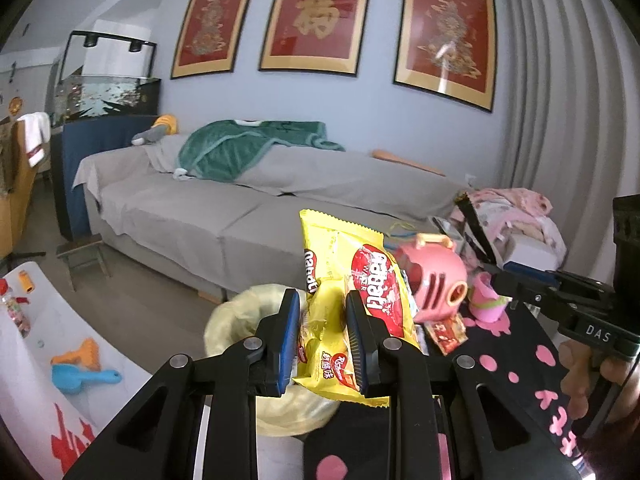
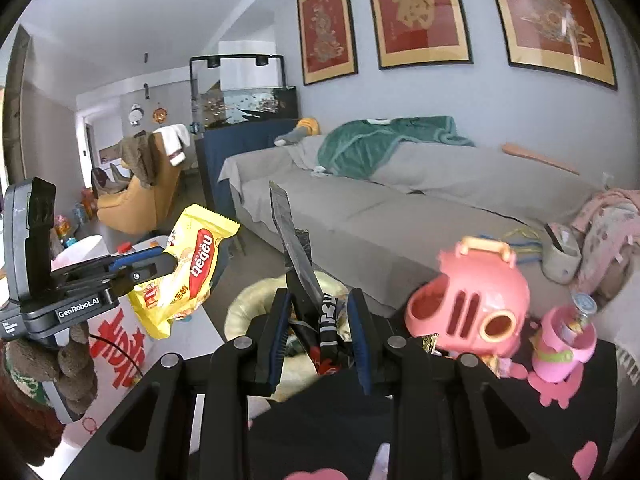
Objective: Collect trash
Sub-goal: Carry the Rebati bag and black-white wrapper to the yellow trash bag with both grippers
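Note:
My left gripper (image 1: pixel 322 316) is shut on a yellow snack wrapper (image 1: pixel 340 276) with a red label, held up above the table. The same yellow wrapper (image 2: pixel 188 264) shows at the left of the right wrist view, pinched in the left gripper (image 2: pixel 160 266). My right gripper (image 2: pixel 318 320) is shut on a dark, crumpled foil wrapper (image 2: pixel 298 264) that sticks up between its pads. From the left wrist view, the right gripper (image 1: pixel 498 270) holds that dark wrapper (image 1: pixel 474 228) at the right. A bin lined with a pale yellow bag (image 1: pixel 236 312) stands on the floor just beyond both grippers.
A black table with pink blobs (image 1: pixel 520 360) carries a pink toy case (image 1: pixel 434 280), a pink cup (image 2: pixel 564 340) and a small red wrapper (image 1: pixel 446 330). A grey sofa (image 1: pixel 240 216) runs behind. A white bench (image 1: pixel 36 344) with toys stands at the left.

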Motion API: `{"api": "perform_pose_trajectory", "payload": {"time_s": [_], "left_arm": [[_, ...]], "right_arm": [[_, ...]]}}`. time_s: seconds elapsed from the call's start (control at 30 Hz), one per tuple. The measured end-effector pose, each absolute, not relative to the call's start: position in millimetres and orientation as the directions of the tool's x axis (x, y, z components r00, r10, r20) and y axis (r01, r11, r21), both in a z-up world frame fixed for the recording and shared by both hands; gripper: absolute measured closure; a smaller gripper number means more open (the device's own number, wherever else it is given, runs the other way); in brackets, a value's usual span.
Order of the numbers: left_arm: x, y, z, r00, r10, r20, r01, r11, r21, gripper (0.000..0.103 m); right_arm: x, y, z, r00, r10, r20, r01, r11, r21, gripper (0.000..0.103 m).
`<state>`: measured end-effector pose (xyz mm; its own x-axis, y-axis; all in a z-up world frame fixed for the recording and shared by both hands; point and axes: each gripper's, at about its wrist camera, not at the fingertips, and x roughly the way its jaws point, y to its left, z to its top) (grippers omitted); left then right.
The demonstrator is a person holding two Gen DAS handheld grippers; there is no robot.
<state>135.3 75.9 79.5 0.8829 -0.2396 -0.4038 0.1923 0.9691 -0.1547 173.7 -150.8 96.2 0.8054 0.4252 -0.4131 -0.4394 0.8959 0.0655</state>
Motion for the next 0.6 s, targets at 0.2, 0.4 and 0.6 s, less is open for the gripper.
{"api": "perform_pose_trajectory", "payload": {"time_s": [0.2,0.4,0.6], "left_arm": [[142,93,72,0.88,-0.216,-0.424,0.161,0.974,-0.162,0.078],[167,103,46,0.861,-0.204,-0.466,0.112,0.97,-0.217,0.078],[209,101,6,0.816,-0.2,-0.543,0.078,0.968,-0.24,0.078]], "right_arm": [[186,-135,96,0.8,0.433,-0.416,-0.448,0.892,0.065,0.076],[205,-120,88,0.782,0.454,-0.427,-0.461,0.883,0.094,0.076],[235,-111,67,0.755,0.469,-0.459,-0.477,0.872,0.107,0.076]]}}
